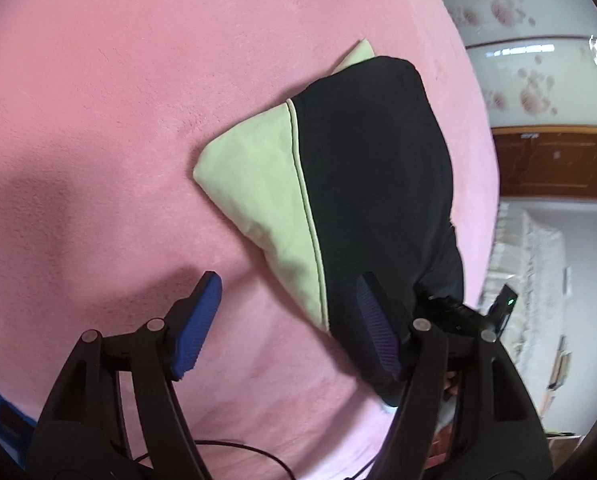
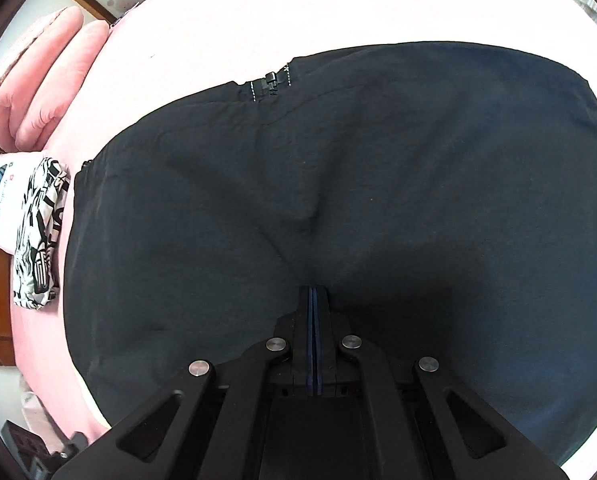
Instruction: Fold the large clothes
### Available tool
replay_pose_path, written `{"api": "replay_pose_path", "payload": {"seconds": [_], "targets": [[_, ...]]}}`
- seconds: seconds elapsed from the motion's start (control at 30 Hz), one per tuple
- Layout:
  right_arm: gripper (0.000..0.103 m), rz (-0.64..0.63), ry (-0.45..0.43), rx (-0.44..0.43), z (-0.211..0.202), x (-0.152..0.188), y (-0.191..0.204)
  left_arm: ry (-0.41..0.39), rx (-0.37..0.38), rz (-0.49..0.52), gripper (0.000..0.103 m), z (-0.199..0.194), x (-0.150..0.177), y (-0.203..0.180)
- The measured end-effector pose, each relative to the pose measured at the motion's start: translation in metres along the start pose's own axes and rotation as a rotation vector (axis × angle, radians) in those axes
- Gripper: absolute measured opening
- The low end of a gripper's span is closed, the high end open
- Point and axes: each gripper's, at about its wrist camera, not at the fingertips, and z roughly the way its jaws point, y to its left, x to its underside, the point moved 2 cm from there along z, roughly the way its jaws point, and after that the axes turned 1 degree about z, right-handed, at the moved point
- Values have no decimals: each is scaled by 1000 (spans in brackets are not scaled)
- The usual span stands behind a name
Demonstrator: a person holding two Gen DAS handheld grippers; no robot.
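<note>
Flat on pink bedding (image 1: 98,100), black-and-pale-green garment (image 1: 370,168); left claw (image 1: 286,320) agape, right claw (image 2: 313,292) closed, pinching its cloth.

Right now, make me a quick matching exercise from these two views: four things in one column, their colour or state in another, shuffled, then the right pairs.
Things:
1. left gripper
2. right gripper
3. bed cover
4. patterned cloth

Colour or state:
A. pink
B. black and white
C. open, nothing gripped
D. shut on the black garment

Pairs: 1-C, 2-D, 3-A, 4-B
</note>
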Motion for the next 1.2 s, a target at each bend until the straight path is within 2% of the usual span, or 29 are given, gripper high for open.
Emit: {"api": "replay_pose_path", "payload": {"seconds": [0.07, 0.2, 0.3, 0.5, 0.6, 0.63, 0.67, 0.7, 0.77, 0.8, 0.9, 1.0, 1.07, 1.17, 1.2], "targets": [[1, 0, -5, 5, -1, 1, 0, 7, 34, -17, 67, 6, -4, 5], [1, -10, -11, 7, -3, 3, -2, 41, 47, -90, 67, 26, -13, 15], [1, -18, -22, 2, 2, 4, 7, 58, 95, -118, 67, 44, -22, 18], [1, -15, -27, -19, 1, 4, 1, 69, 262, -189, 68, 74, -53, 13], [1, -12, -33, -22, -3, 6, -5, 51, 278, -200, 68, 79, -61, 4], [1, -8, -36, -22, -4, 7, -6, 39, 273, -175, 68, 79, -62, -1], [1, -4, -37, -21, -3, 8, -6, 23, 258, -145, 58, 77, -61, -7], [1, 2, -40, -20, -4, 8, -6, 10, 234, -120, 37, 74, -59, -11], [1, 14, -46, -16, -5, 9, -7, -35, 138, -63, 17, 65, -53, -19], [1, 19, -50, -13, -5, 10, -8, -59, 140, -56, 13, 61, -50, -21], [1, 26, -63, -14, -7, 13, -10, -116, 156, -50, 8, 46, -41, -31], [1, 42, -75, -53, -8, 16, -16, -165, 178, 41, 5, 27, -35, -54], [1, 49, -78, -89, -8, 17, -21, -210, 196, 170, 4, 9, -24, -85], [1, 35, -90, -136, -8, 19, -29, -274, 181, 395, 4, -14, 2, -140], [1, 23, -97, -141, -9, 21, -31, -285, 174, 442, 4, -18, 9, -153]]}}
